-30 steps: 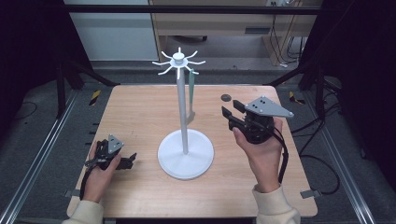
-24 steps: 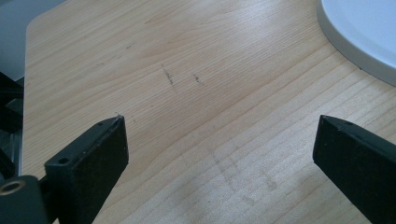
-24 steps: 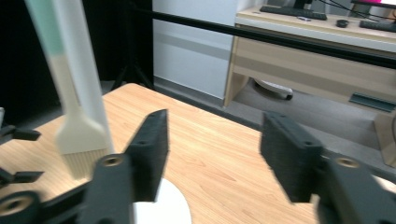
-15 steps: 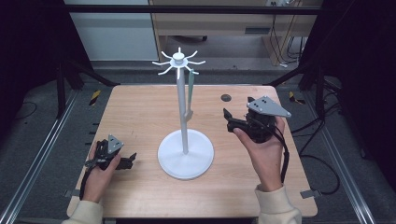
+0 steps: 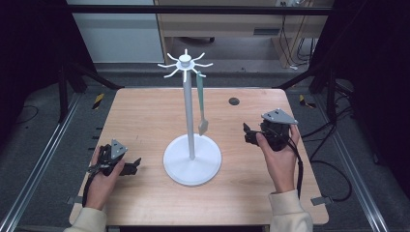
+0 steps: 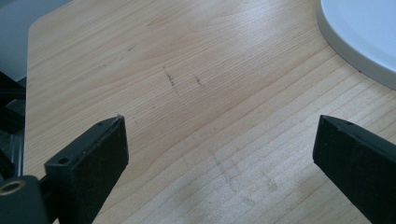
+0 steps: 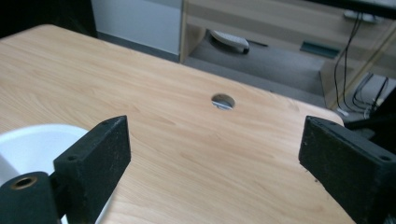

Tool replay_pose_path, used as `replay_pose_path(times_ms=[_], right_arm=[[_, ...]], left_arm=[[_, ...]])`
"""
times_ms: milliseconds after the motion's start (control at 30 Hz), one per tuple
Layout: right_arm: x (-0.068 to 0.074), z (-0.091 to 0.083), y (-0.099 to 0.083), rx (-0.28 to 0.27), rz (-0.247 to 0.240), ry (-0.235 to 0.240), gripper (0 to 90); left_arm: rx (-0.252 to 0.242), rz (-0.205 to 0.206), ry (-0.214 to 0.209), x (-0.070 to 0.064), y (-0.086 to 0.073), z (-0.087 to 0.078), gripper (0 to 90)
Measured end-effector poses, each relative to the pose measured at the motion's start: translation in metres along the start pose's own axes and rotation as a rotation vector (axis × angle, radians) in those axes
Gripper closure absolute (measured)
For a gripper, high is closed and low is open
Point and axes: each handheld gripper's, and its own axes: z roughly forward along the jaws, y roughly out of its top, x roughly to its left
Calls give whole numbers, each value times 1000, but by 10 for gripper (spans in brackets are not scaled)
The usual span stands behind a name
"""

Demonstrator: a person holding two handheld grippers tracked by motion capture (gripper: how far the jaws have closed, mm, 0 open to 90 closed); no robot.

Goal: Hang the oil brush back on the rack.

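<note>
Apparently the hanging is already done: a green spatula [image 5: 201,107] dangles from one of the hooks at the top of the white stand [image 5: 189,104], blade down, clear of the round base [image 5: 192,159] and of the table [image 5: 145,116]. It sits just to the left of the right gripper [image 5: 250,135] and a little ahead of it, near but not touching. The right gripper's jaws stand wide apart with nothing between them; in the right gripper view they frame bare wood, the cable hole [image 7: 222,101] ahead and a slice of the white base at the lower left. Judging from this, the utensil is released and hangs by itself.

The left gripper [image 5: 131,166] lies low by the near edge of the table, held in the person's left hand [image 5: 102,180], with the stand's base off to its right. Its jaws are wide open and empty as well; the left gripper view looks along them over plain wood, the rim of the base curving in at the upper right.

What seems left is little: drawing the right gripper clear of the stand without brushing the hanging spatula, and setting both down. No other utensil lies on the table within reach, so no further item appears to be waiting.
</note>
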Motion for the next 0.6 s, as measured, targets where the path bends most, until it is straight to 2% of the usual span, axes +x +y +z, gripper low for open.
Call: replay_pose_path(times_ms=[233,333,400,467,500,600], right_arm=[[-11,12,-21,45,8,-16,98],[-15,20,-30,86,4,-30,100],[-17,24,-38,100,22,-22,148],[-21,28,-43,135,20,9,131],[-21,30,-45,142,16,7,131],[-22,33,-52,104,5,-10,131]], left_arm=[[0,2,2,0,0,0,29],[-1,0,2,0,0,0,29],[-1,2,-1,0,0,0,29],[-5,2,-2,0,0,0,29],[-5,2,-2,0,0,0,29],[-3,2,0,0,0,0,29]])
